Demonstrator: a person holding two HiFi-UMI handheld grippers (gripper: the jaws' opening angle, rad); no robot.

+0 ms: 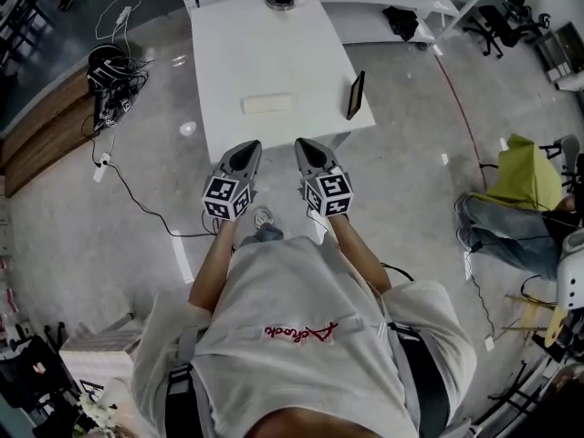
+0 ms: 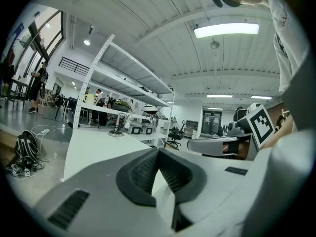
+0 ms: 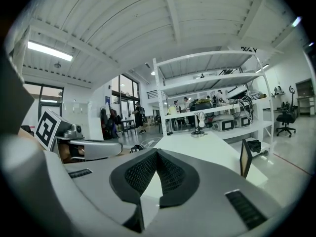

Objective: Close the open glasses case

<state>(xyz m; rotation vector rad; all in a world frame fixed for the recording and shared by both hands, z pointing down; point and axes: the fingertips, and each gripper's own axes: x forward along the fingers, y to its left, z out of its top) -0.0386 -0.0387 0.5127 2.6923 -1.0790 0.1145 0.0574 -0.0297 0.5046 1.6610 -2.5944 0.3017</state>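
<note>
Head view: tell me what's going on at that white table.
A person stands at the near end of the white table, holding the left tongs and right tongs side by side, pointed toward it. Both are shut with nothing between them. The pale glasses case lies untouched mid-table, beyond both tips. Whether its lid is up can't be made out from here. A dark flat device stands on edge near the table's right side.

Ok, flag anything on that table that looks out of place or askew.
One thing: a thin dark panel stands upright close to the white table's right edge, where a knock could tip it off. The pale oblong box lies flat mid-table. Nothing spilled or broken shows.
</note>
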